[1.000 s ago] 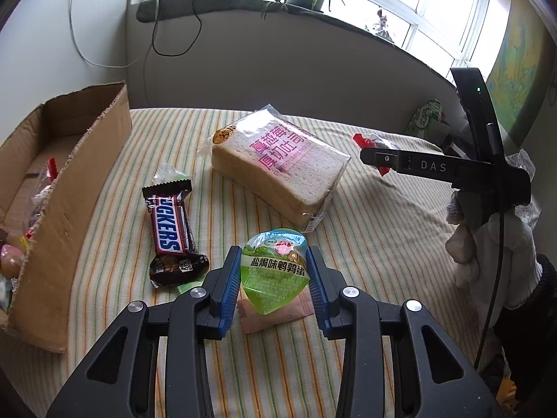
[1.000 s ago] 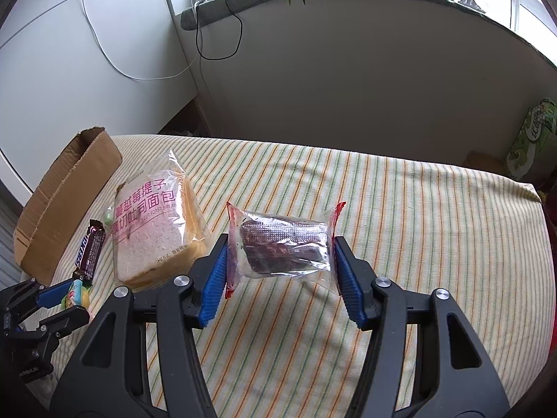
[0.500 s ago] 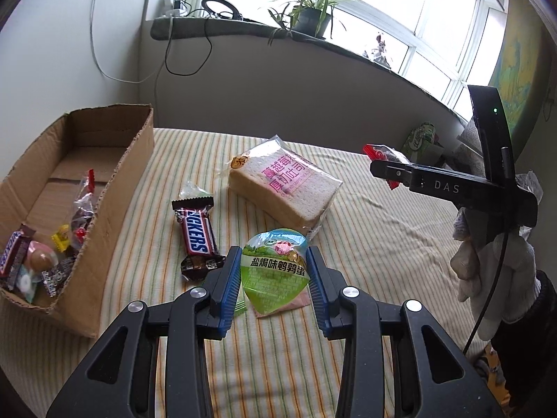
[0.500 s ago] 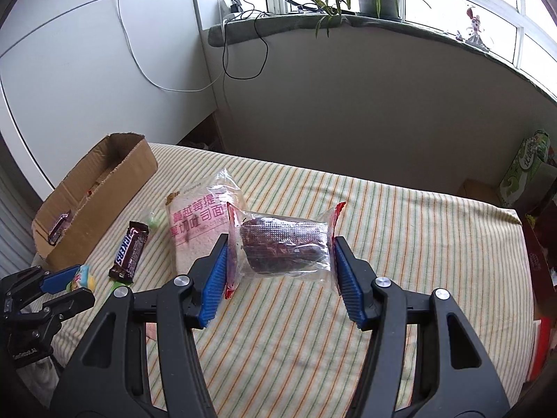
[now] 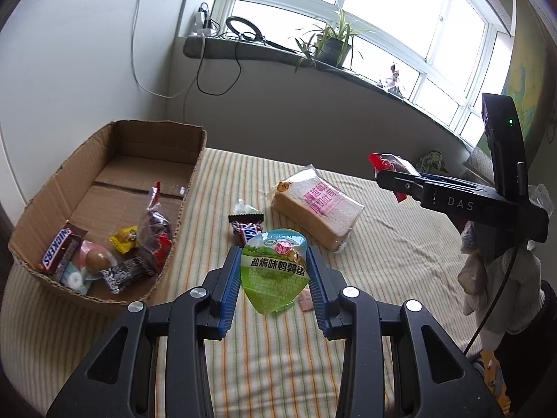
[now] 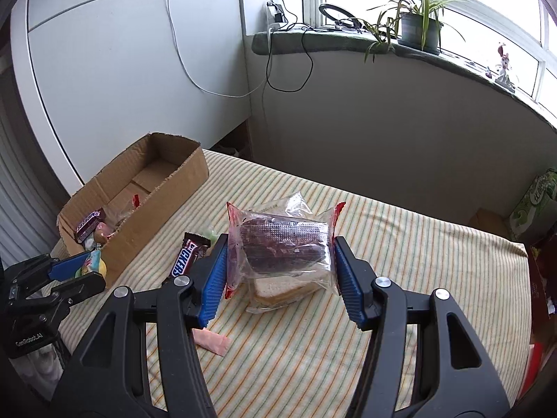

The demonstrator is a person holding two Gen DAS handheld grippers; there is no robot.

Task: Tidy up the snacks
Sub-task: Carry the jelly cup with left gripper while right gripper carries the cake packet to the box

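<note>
The left gripper (image 5: pixel 273 278) grips a green snack pouch (image 5: pixel 275 271) above the bed; the right gripper (image 6: pixel 280 271) clamps a clear bag (image 6: pixel 278 244). Each should be carried over the cardboard box (image 5: pixel 188 188) before its fingers release.

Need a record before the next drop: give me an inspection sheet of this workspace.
Surface: striped cloth, rumpled.
Job's things: cardboard box part filled with snacks; Snickers bar, bread loaf and pink packet on the cloth.
Clutter: nothing seen.
Grippers: left gripper shut on green pouch; right gripper shut on clear-wrapped dark cake; both held above the cloth.
Cables: black and white leads hang from the sill.
Surroundings: potted plant, windows.
</note>
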